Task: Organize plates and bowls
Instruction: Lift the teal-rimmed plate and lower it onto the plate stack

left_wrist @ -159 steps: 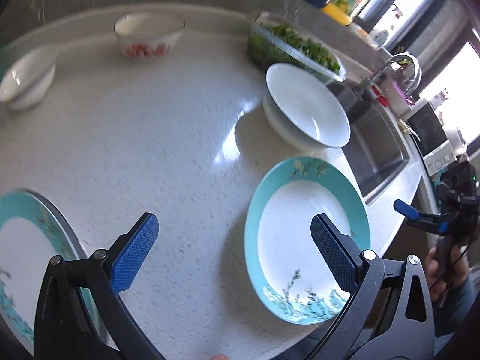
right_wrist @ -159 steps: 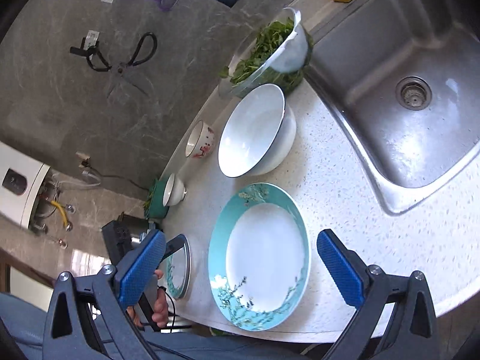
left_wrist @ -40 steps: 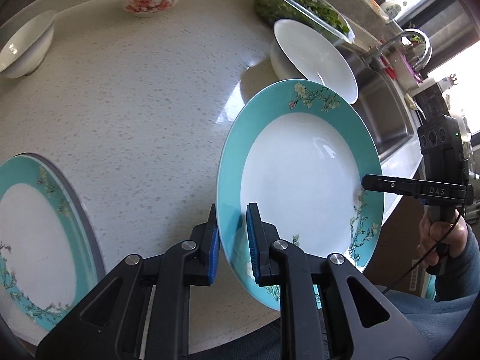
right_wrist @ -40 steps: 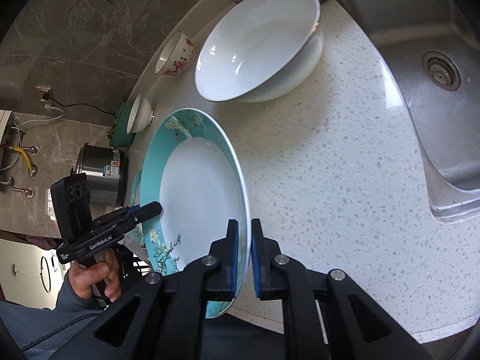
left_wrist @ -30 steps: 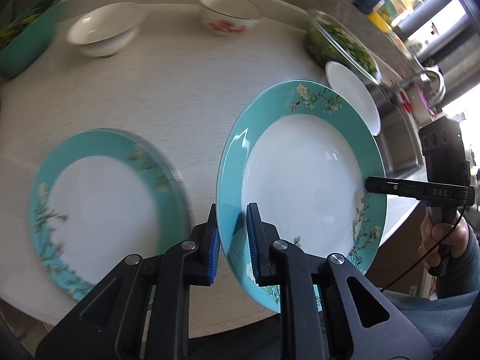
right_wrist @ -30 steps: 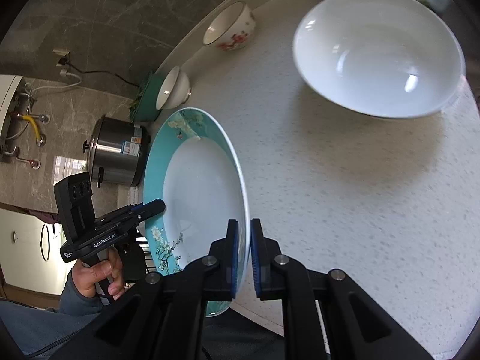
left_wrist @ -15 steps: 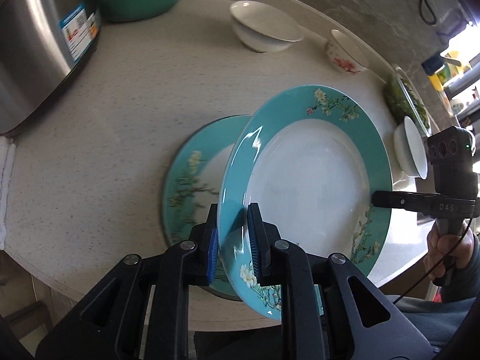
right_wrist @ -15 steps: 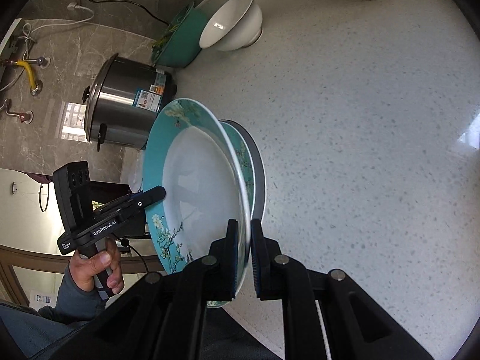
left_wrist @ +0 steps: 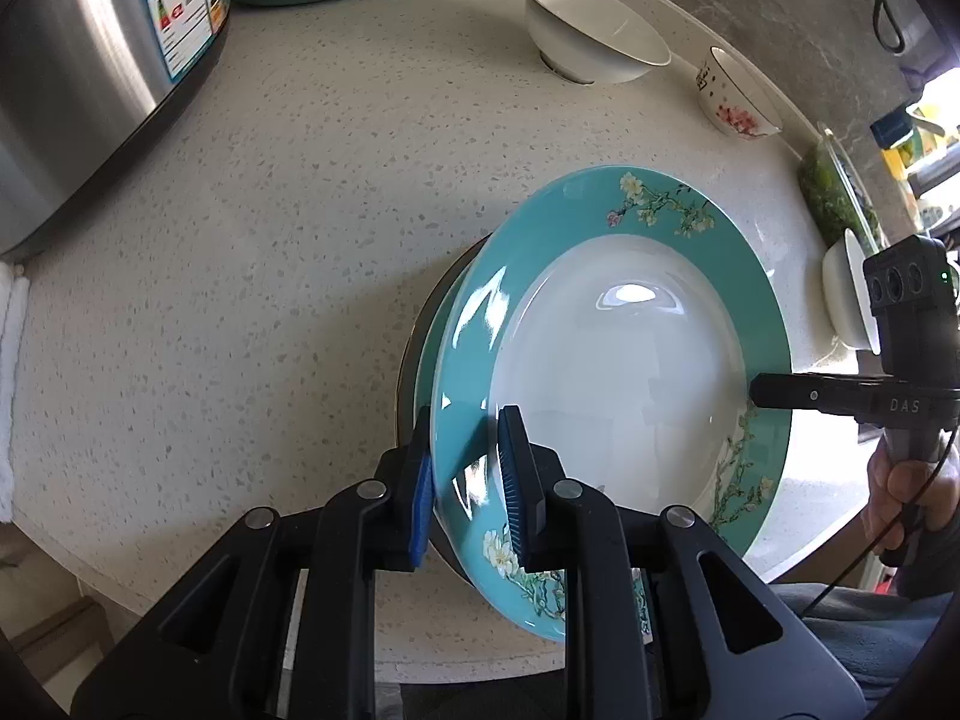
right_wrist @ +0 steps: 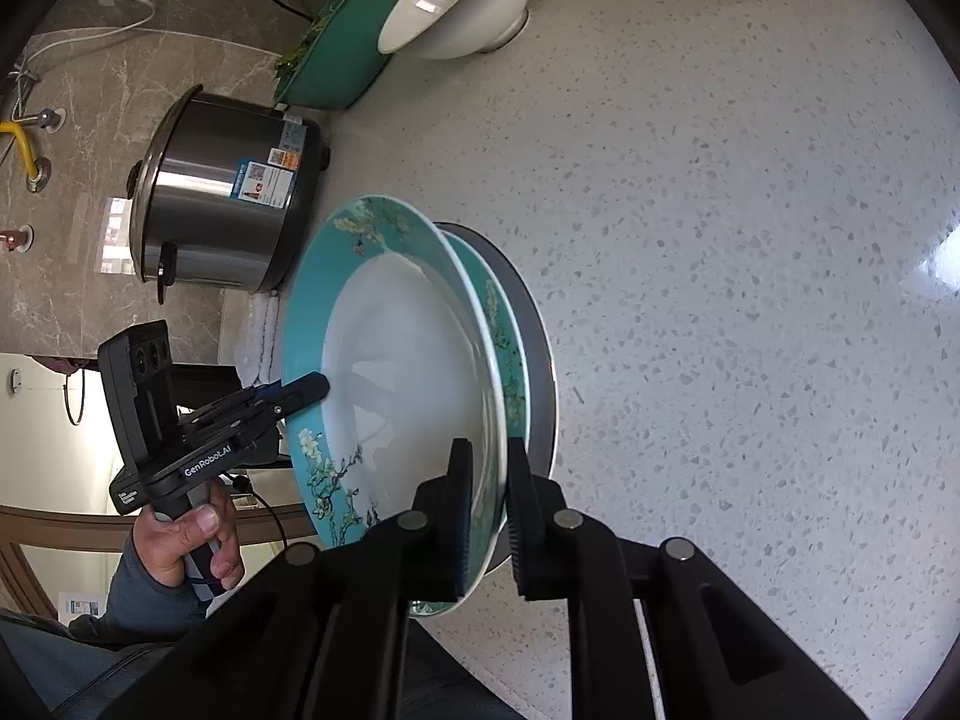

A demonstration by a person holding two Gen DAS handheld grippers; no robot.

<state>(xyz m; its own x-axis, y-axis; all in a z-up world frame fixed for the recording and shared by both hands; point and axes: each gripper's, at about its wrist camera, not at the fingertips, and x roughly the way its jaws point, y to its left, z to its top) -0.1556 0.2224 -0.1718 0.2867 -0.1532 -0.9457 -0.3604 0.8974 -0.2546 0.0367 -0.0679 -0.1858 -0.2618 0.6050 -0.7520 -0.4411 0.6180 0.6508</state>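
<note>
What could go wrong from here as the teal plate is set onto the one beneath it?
1. The upper teal plate is tilted above the lower teal plate; with the right gripper opening while the left gripper clamps the opposite rim, it could drop and chip.
2. Both plates sit near the countertop front edge, so a skewed landing might push them off.

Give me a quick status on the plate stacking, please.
Left gripper and right gripper both clamp the teal plate's rim, opposite sides. Plate tilted over the second teal plate, not yet flat. Nothing in the way.
</note>
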